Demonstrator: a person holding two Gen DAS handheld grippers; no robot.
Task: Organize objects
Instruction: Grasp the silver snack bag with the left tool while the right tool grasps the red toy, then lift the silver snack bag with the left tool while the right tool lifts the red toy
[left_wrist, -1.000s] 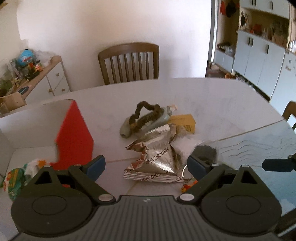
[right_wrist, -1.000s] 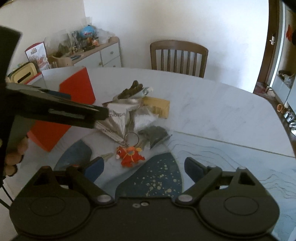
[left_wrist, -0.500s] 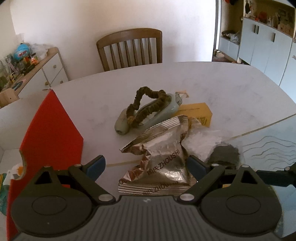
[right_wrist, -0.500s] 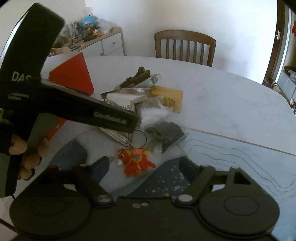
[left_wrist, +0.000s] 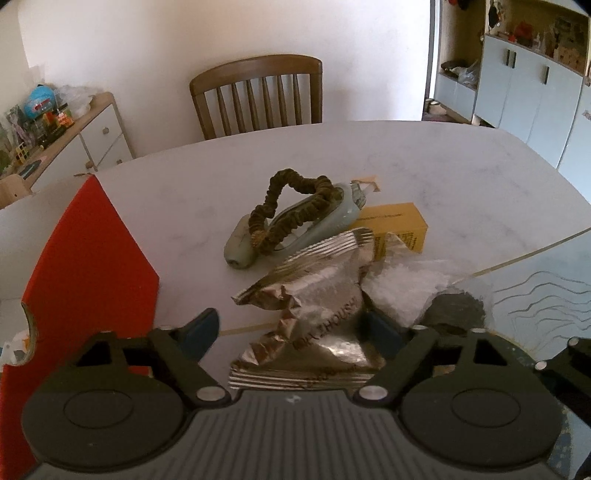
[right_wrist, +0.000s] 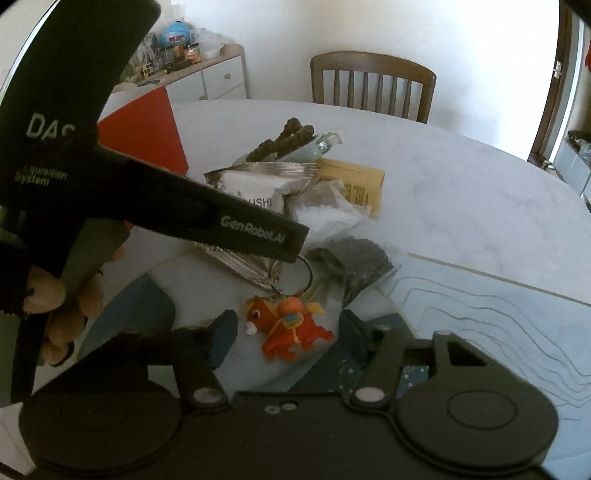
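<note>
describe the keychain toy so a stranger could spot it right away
On the white table, find the pile of packets before the wooden chair. At its near edge lies the keychain toy: the only bright orange-red figure, a little horse on a metal ring.

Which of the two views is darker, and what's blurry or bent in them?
Right wrist view is darker: the right gripper sits in shadow, and the left gripper's body looms blurred at left. Left wrist view is brighter; the table edge bows from fisheye distortion.

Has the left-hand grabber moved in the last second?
Yes. The left gripper has moved forward and down toward the silver snack bag; the bag now sits between its open fingers, while the wooden chair looms larger.
</note>
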